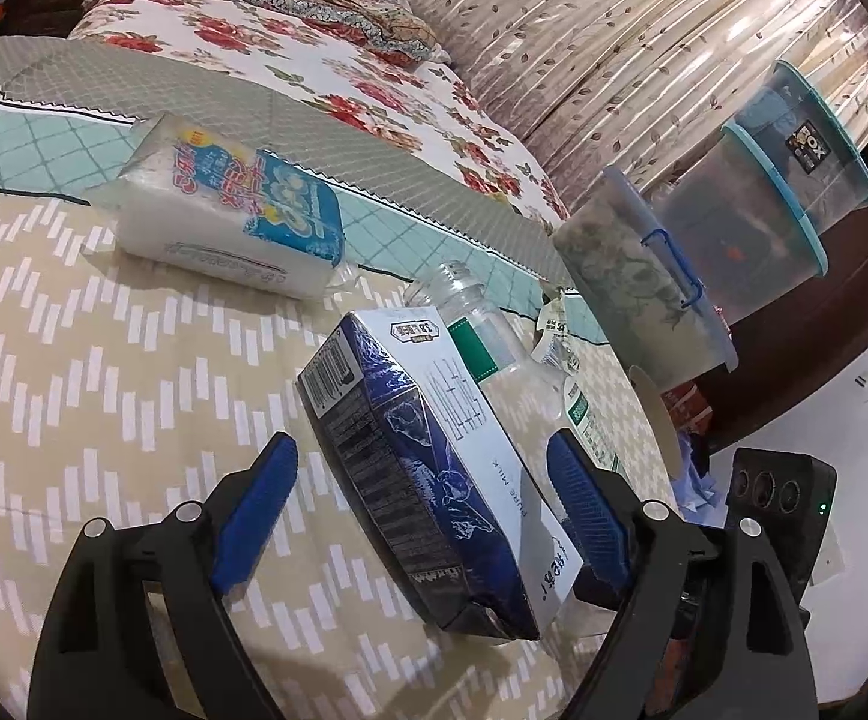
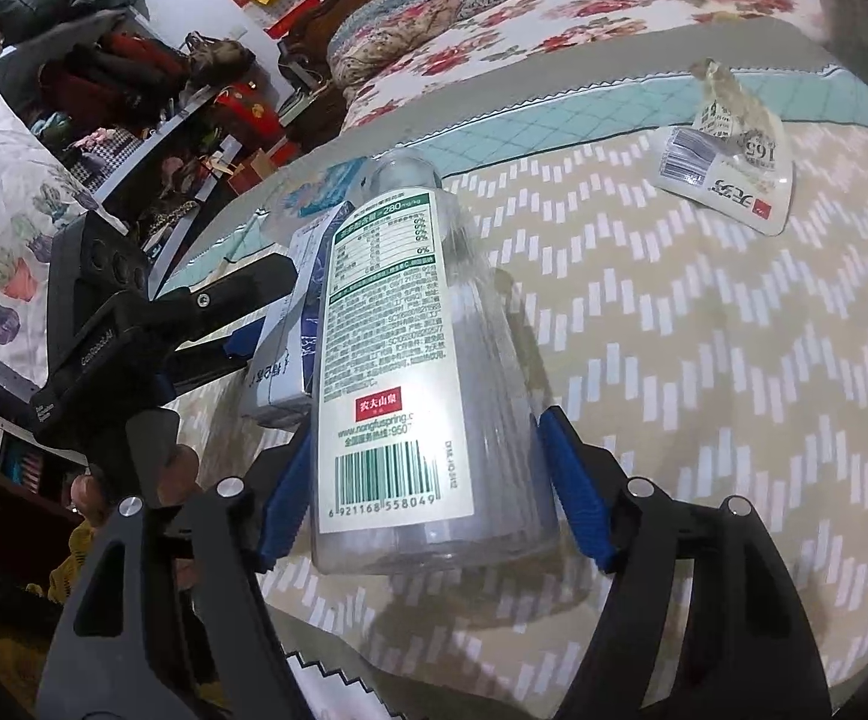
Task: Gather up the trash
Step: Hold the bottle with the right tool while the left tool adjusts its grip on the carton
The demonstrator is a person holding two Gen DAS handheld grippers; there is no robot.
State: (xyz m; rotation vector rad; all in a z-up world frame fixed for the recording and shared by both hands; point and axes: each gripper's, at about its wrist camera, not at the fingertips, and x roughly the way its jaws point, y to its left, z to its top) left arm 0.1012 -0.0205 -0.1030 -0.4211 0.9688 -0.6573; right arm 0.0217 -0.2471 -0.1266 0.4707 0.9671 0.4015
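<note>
The left claw (image 1: 419, 480) is straddling the milk carton (image 1: 434, 468) lying on the bed (image 1: 74, 360), jaws wide, not gripping. The right claw (image 2: 428, 468), also wide, is bracketing the empty bottle (image 2: 410, 360) beside the carton, each lined up for collection.

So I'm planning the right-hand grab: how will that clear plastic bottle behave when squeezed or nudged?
The clear bottle looks empty and uncapped, so probably light, and its thin walls may buckle. Lying on its side on soft bedding, it could roll. The label should grip better than bare plastic.
</note>
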